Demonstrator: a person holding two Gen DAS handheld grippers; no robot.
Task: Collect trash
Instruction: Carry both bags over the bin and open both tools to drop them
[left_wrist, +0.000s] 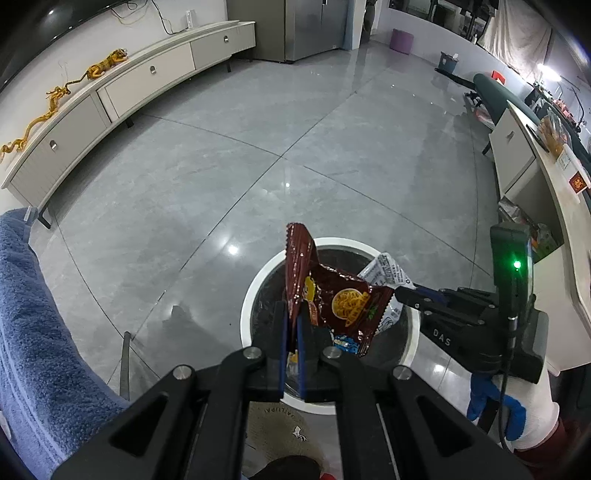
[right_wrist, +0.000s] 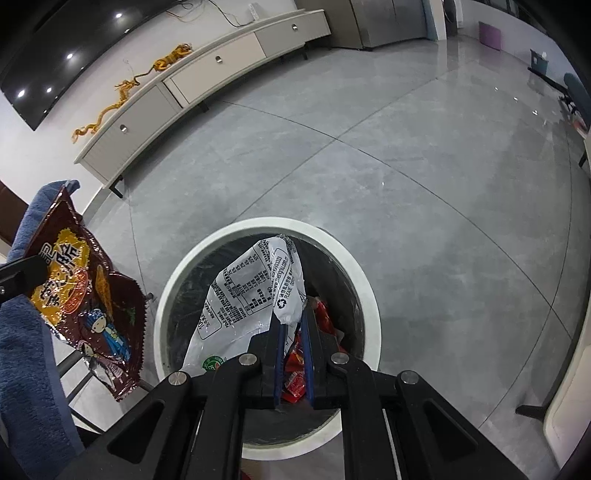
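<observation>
My left gripper (left_wrist: 292, 314) is shut on a dark red snack wrapper (left_wrist: 334, 295) and holds it over the round white-rimmed trash bin (left_wrist: 251, 295). The wrapper also shows at the left of the right wrist view (right_wrist: 88, 295). My right gripper (right_wrist: 293, 314) is shut on a white printed plastic wrapper (right_wrist: 251, 291) and holds it above the bin's (right_wrist: 369, 295) opening. In the left wrist view the right gripper (left_wrist: 402, 290) comes in from the right with the white wrapper (left_wrist: 384, 271). Red wrappers (right_wrist: 295, 376) lie inside the bin.
A blue towel (left_wrist: 33, 314) hangs at the left. A long white TV cabinet (left_wrist: 122, 85) with golden dragon figures (left_wrist: 55, 96) runs along the far wall. A white counter (left_wrist: 554, 206) stands at the right. Grey tiled floor (left_wrist: 295, 155) lies around the bin.
</observation>
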